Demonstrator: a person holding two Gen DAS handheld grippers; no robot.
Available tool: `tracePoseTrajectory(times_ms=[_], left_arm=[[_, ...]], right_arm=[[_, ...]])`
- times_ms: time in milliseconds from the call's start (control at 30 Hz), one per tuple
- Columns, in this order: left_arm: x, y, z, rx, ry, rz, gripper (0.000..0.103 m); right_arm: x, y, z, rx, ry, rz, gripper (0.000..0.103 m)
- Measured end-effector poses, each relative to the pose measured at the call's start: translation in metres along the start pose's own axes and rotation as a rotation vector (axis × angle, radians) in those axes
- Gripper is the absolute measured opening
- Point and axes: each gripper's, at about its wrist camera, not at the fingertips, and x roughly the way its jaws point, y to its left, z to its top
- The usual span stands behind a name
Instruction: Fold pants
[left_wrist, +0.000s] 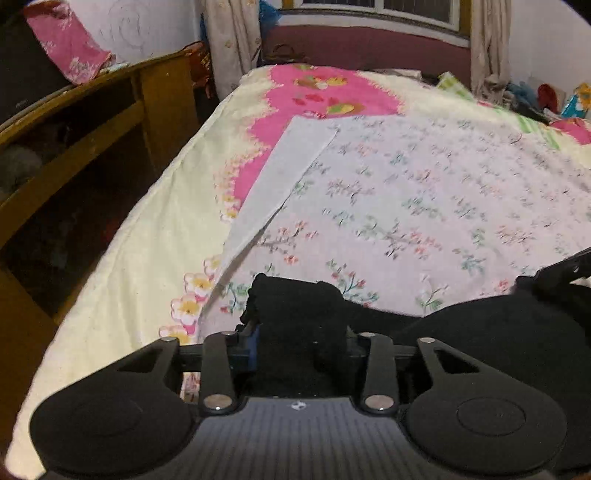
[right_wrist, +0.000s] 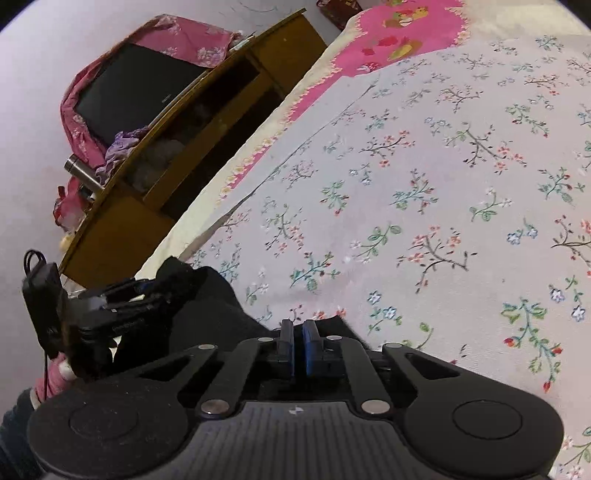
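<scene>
At the near edge, both grippers (left_wrist: 299, 332) (right_wrist: 298, 343) pinch the black pants (left_wrist: 480, 332); lift together, keeping the cloth taut.

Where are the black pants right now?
In both wrist views, the black pants lie bunched at the near edge of the floral sheet, between both grippers' fingers.

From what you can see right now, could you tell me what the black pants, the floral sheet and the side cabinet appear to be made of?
Black pants: soft matte fabric, possibly a knit; it bunches thickly and shows no sheen.
Floral sheet: thin printed woven cloth, probably cotton; it lies flat, and a turned-over edge shows a plain pale back.
Side cabinet: wood or wood veneer, with a yellowish-brown, slightly glossy, scuffed finish.
</scene>
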Motion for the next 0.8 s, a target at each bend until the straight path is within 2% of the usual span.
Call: tracePoseTrajectory(times_ms=[67, 200, 300, 333, 367, 433, 500, 533, 600, 667, 733, 800], left_arm=[[-0.002, 0.000, 0.001, 0.011, -0.008, 0.012, 0.041], [-0.020, 0.024, -0.009, -0.130, -0.067, 0.014, 0.040], [-0.045, 0.040, -0.027, -0.263, -0.175, 0.030, 0.043], [-0.042, 0.045, -0.029, -0.306, -0.181, 0.039, 0.044], [-0.039, 0.051, -0.030, -0.355, -0.175, 0.030, 0.044], [-0.035, 0.059, -0.028, -0.417, -0.174, -0.004, 0.048], [-0.029, 0.064, -0.021, -0.453, -0.176, 0.033, 0.053], [-0.024, 0.062, -0.014, -0.420, -0.160, 0.091, 0.053], [-0.020, 0.045, -0.006, -0.259, -0.156, 0.244, 0.053], [-0.022, 0.031, -0.003, -0.162, -0.157, 0.287, 0.053], [-0.031, 0.013, -0.005, -0.074, -0.175, 0.317, 0.054], [-0.046, -0.010, -0.010, 0.036, -0.202, 0.327, 0.059]], right_arm=[[0.000, 0.003, -0.003, -0.017, -0.011, -0.013, 0.000], [-0.007, 0.009, -0.005, -0.028, -0.045, -0.017, 0.000], [-0.016, 0.027, -0.011, -0.214, -0.090, -0.137, 0.002], [-0.014, 0.029, -0.013, -0.246, -0.083, -0.177, 0.002], [-0.010, 0.026, -0.013, -0.243, -0.075, -0.202, 0.002], [-0.009, 0.021, -0.013, -0.199, -0.076, -0.196, 0.002], [-0.017, 0.023, -0.015, -0.185, -0.145, -0.196, 0.006], [-0.021, 0.027, -0.015, -0.194, -0.179, -0.203, 0.010], [-0.026, 0.041, -0.017, -0.234, -0.213, -0.179, 0.011], [-0.023, 0.057, -0.023, -0.291, -0.210, -0.137, 0.011], [-0.008, 0.063, -0.031, -0.354, -0.173, -0.141, 0.011], [0.014, 0.052, -0.037, -0.346, -0.121, -0.169, 0.011]])
